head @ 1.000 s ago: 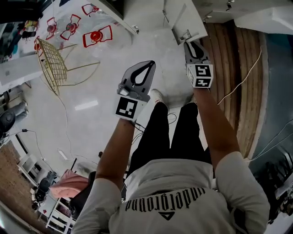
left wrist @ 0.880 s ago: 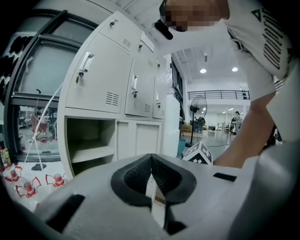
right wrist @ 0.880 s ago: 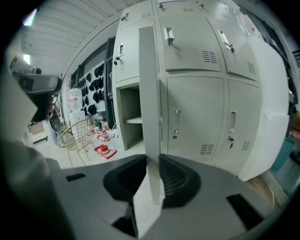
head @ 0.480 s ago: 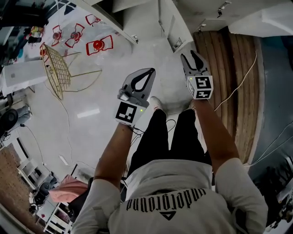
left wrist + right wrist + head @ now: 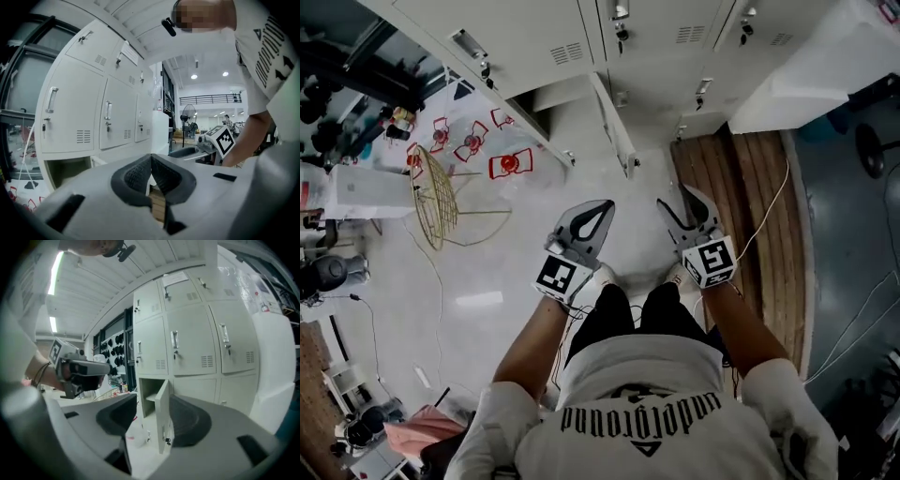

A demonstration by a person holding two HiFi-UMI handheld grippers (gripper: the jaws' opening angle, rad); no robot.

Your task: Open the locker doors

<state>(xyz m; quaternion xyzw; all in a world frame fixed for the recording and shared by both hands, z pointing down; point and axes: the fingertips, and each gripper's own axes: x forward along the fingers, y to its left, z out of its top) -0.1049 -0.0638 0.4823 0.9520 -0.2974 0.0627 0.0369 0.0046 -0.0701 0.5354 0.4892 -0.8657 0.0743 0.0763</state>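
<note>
A bank of white lockers (image 5: pixel 516 42) fills the top of the head view. One low door (image 5: pixel 614 122) stands swung open, its compartment (image 5: pixel 147 397) showing a shelf. The doors above it (image 5: pixel 187 341) are closed, with handles and key locks. My right gripper (image 5: pixel 677 199) hangs in the air well short of the open door. Its jaws have just been opening and stand apart with nothing between them; the open door (image 5: pixel 162 416) shows beyond them. My left gripper (image 5: pixel 602 206) is shut and empty, level with the right one. It faces more closed doors (image 5: pixel 70 112).
A gold wire chair (image 5: pixel 431 202) and red frames (image 5: pixel 508 165) stand on the pale floor at left. Wooden planks (image 5: pixel 741 197) with a white cable (image 5: pixel 769 202) lie at right, beside a large white box (image 5: pixel 806 75). The person's legs are below the grippers.
Both grippers have risen and pulled back from the low open door. The right jaws, nearly closed at the door's edge before, now stand wide. The upper lockers have come into view.
</note>
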